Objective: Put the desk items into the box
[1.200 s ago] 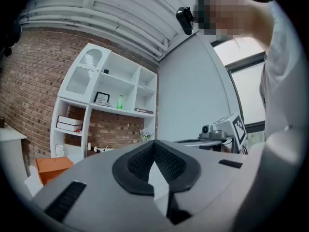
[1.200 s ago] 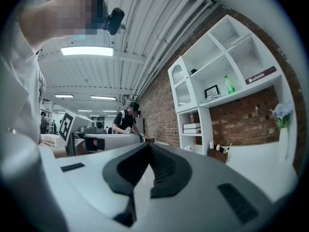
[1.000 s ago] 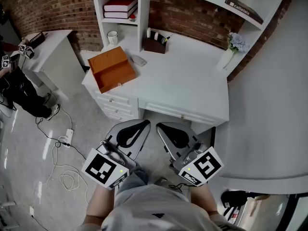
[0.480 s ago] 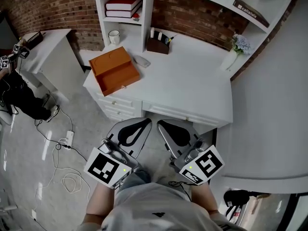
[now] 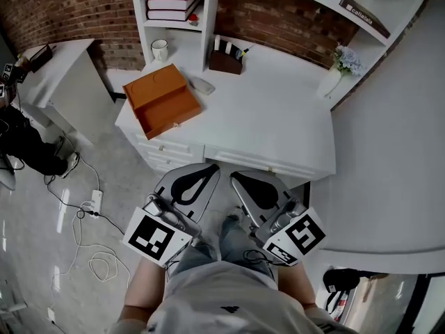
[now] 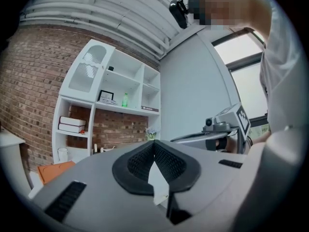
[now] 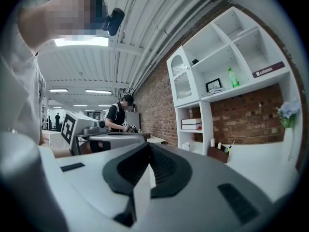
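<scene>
Hardly shifting since a moment ago, the left gripper (image 5: 211, 168) and right gripper (image 5: 235, 178) are hanging side by side just short of the table's near edge, while the person's leg (image 5: 233, 235) is now showing behind and between them. Both pairs of fingers (image 6: 137, 161) are pressing together with nothing between them. Ahead of the fingers, the white table (image 5: 278, 127) is carrying an open orange box (image 5: 161, 101) off to the left, with a small grey object (image 5: 202, 85) lying just beside it. A brown organiser (image 5: 226, 61) and a white mug (image 5: 160, 49) are standing farther back.
</scene>
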A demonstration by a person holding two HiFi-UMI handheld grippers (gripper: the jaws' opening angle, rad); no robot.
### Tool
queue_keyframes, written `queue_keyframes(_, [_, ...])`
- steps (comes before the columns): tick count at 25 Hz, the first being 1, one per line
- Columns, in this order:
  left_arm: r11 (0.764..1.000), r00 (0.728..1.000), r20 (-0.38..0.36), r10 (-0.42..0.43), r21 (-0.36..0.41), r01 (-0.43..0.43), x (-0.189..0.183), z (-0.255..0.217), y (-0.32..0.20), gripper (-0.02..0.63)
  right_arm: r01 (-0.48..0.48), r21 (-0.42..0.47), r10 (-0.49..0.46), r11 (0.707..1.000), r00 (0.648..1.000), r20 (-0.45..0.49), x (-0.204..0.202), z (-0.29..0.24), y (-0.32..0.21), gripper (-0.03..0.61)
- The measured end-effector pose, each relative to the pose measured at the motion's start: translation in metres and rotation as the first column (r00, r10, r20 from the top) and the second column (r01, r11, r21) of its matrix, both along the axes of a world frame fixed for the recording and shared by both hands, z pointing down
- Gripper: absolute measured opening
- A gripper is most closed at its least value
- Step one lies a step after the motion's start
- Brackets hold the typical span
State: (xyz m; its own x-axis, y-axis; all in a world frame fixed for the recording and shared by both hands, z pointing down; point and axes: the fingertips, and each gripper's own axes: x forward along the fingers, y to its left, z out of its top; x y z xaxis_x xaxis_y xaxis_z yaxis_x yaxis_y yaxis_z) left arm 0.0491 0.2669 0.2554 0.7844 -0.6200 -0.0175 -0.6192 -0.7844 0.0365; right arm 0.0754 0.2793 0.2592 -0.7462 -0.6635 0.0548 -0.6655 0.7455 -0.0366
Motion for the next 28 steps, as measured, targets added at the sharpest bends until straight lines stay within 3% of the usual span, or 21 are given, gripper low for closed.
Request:
queue_keyframes(12, [0.998,0.998,0.011,-0.064,-0.003,0.064,0.004,0.001,-0.063,0.012,0.065,0.01,-0.065,0.998,0.998,-0.001,0.001,-0.002,-0.071,0.009])
queue_keyframes(28, [0.994,0.994,-0.016,-0.108,-0.013,0.108,0.079,-0.008,-0.189,0.012,0.109,-0.009,-0.108,0.994,0.994,0.009,0.077,0.0,-0.195,0.009])
